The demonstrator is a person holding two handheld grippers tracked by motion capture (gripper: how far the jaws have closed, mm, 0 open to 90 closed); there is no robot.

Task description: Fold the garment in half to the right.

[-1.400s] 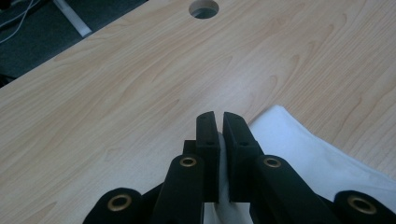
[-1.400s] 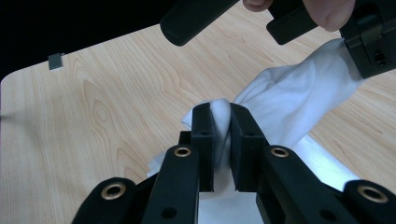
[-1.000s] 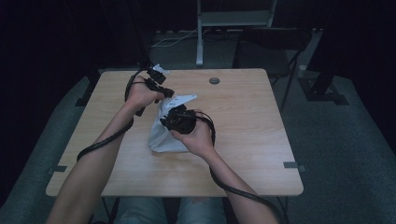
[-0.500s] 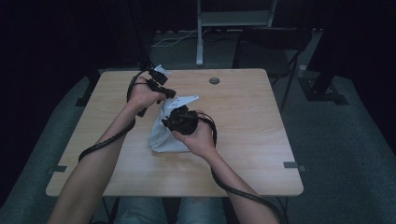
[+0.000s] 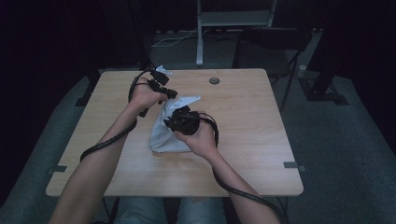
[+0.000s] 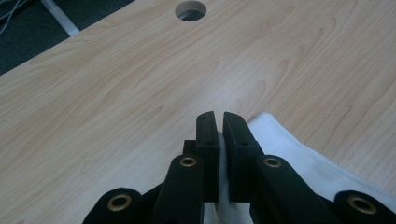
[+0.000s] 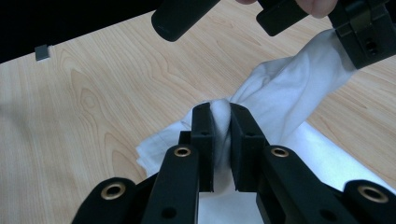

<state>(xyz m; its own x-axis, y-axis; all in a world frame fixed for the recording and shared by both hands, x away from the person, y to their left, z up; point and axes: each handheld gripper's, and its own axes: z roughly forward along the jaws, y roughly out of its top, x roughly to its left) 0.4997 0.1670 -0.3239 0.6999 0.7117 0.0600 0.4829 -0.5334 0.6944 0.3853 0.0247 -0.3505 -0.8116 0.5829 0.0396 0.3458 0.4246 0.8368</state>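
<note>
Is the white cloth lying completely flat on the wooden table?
No, the white cloth is pulled up off the wooden table, pinched by both hand-held grippers.

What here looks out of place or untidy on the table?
Only the white cloth: it lies bunched and creased, not flat, pinched by the left tool and the right tool. The table itself looks undamaged.

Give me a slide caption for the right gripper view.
Right gripper pinches a bunched fold of white cloth above the wooden table, while the left gripper holds its far end.
</note>
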